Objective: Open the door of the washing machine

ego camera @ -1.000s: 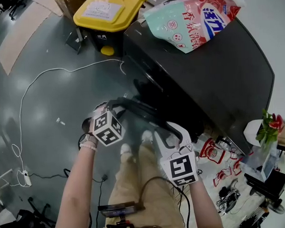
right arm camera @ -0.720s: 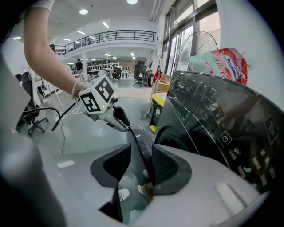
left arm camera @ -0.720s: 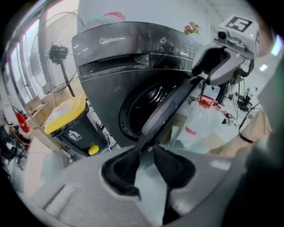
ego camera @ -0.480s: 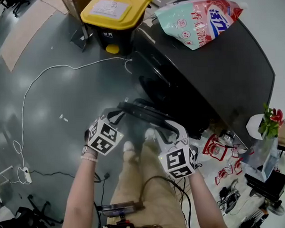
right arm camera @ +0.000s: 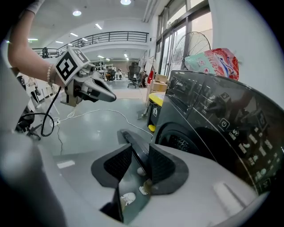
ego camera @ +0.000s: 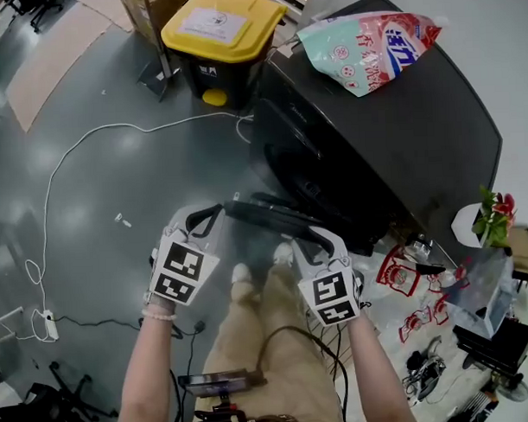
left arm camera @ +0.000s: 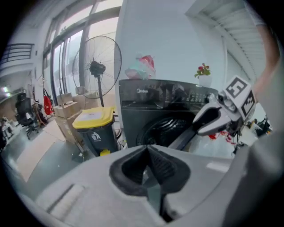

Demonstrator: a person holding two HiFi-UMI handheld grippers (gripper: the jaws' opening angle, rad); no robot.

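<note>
Let go of the open door [ego camera: 268,216] with left gripper [ego camera: 204,218]
Just snapped shut empty, lifted clear; pinching door rim with right gripper [ego camera: 310,239].

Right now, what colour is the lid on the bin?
Yellow. The bin lid shows best in the head view, beside the washing machine.

Glossy dark washing machine [ego camera: 417,140]

Left gripper [ego camera: 204,216], lower centre-left, has just closed its jaws on nothing. Right gripper [ego camera: 306,237], lower centre-right, pinches the door [ego camera: 266,216] edge.
</note>
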